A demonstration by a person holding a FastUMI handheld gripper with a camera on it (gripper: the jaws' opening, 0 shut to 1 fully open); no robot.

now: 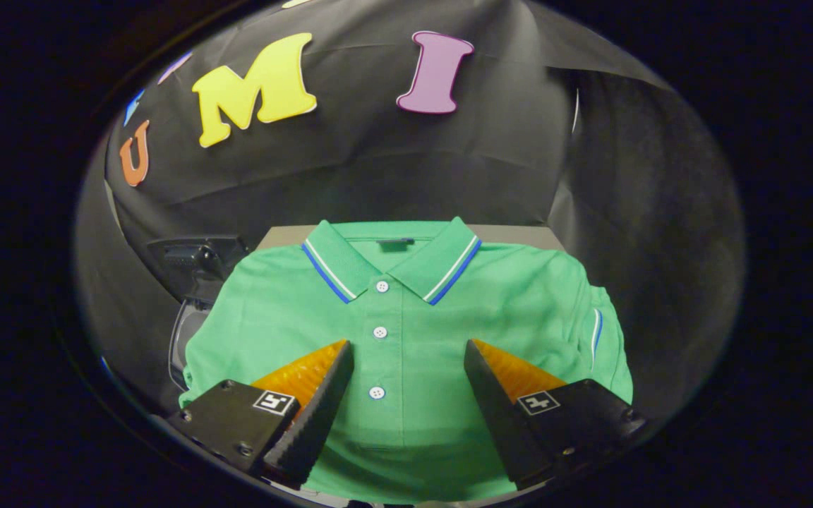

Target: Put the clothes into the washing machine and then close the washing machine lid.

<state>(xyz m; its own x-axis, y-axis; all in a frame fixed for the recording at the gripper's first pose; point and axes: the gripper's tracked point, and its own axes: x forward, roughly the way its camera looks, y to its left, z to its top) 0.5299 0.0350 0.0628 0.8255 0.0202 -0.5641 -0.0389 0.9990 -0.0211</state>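
Fingers of the gripper (408, 346) stand wide apart and hold nothing, one on each side of the button row of a green polo shirt (406, 317). The shirt lies folded and flat on a grey counter (512, 234), collar pointing away from the fingers. Beside its left shoulder sits a dark device (191, 264), partly hidden.

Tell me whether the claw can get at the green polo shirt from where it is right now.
Probably yes. The claw is open, its fingers spread over the green polo shirt, which lies flat with nothing on top of it.
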